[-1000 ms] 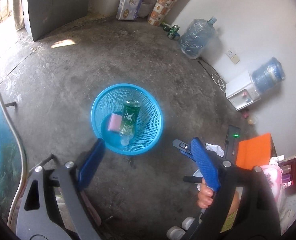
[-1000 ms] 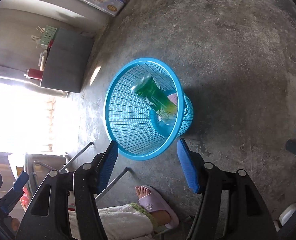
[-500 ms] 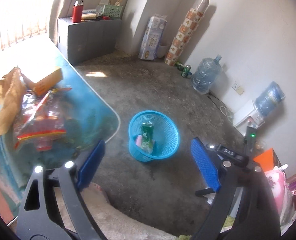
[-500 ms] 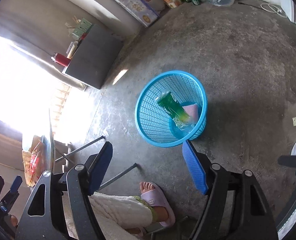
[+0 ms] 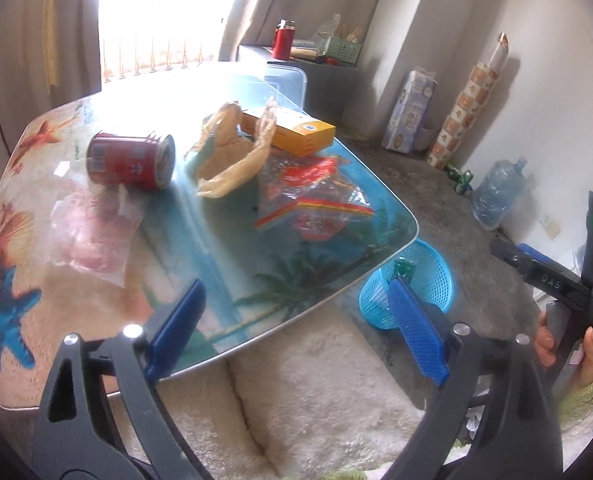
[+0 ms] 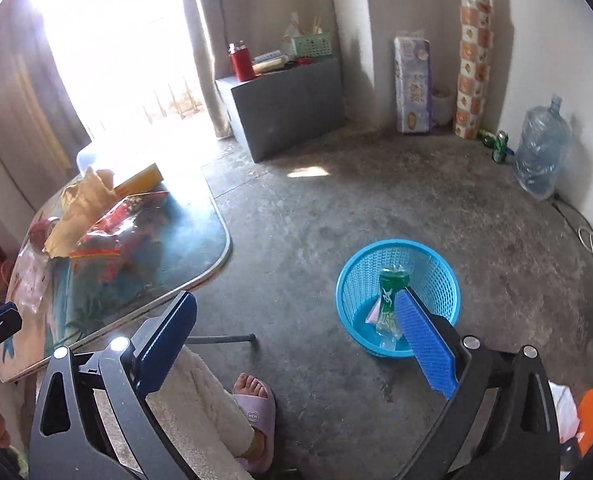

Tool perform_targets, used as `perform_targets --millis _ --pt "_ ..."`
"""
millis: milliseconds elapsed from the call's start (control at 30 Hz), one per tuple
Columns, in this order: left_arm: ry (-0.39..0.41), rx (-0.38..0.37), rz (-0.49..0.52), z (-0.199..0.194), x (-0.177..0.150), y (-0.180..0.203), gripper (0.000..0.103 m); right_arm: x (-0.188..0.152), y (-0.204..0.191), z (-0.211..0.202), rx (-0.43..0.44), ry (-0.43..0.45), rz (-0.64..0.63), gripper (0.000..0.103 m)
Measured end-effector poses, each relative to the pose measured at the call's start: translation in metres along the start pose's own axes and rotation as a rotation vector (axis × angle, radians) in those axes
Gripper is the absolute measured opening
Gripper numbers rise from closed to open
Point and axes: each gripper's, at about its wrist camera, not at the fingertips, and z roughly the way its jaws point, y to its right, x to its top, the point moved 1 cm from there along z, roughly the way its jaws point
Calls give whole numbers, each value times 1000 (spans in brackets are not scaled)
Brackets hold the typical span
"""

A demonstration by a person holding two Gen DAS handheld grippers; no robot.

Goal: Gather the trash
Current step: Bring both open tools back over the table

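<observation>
A blue mesh basket (image 6: 436, 276) stands on the concrete floor with a green bottle (image 6: 390, 292) and a pink scrap (image 6: 372, 314) inside. My right gripper (image 6: 296, 304) hangs high above the floor to the basket's left, jaws opening, nothing between them. My left gripper (image 5: 296, 296) hovers over the near edge of the glass table (image 5: 216, 276), jaws opening and empty. On the table lie a red can (image 5: 130, 162) on its side, a clear pinkish bag (image 5: 92, 236), a beige crumpled wrapper (image 5: 232, 152), an orange box (image 5: 292, 132) and a red-printed plastic bag (image 5: 316, 200). The basket (image 5: 436, 276) shows beyond the table corner.
A grey cabinet (image 6: 288, 104) with a red flask stands at the back wall, and a water jug (image 6: 540, 152) stands in the right corner. A person's foot in a pink slipper (image 6: 256, 400) and fluffy white trouser legs (image 5: 316, 392) are below the grippers. A thin table leg (image 6: 220, 338) runs along the floor.
Both grippers rose away from over the basket and swung towards the table. The table's litter came into the left wrist view. The right jaws spread wider.
</observation>
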Motion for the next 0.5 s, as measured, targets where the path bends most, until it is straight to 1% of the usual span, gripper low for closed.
perform_targets --millis 67,133,233,300,333,400,433,500 --pt "23 19 -40 -6 -1 -18 90 12 -27 -3 20 27 -64 96" --pt "36 37 -64 -9 0 -34 90 25 -54 -7 62 59 -132 96" --pt "65 56 -95 -16 0 -57 90 45 -99 -12 173 106 -276 96" --pt "74 60 -114 -18 -4 -71 91 55 -131 -15 254 144 -423 96" --pt "74 60 -124 -17 -4 -76 91 58 -149 -14 273 161 -510 96" --pt "75 55 -148 -18 -5 -90 91 65 -183 -10 281 191 -672 96" --pt "77 51 -158 -19 -8 -94 91 68 -197 -5 286 190 -738 96" --pt "79 44 -173 -20 -9 -105 91 74 -224 9 297 156 -863 96"
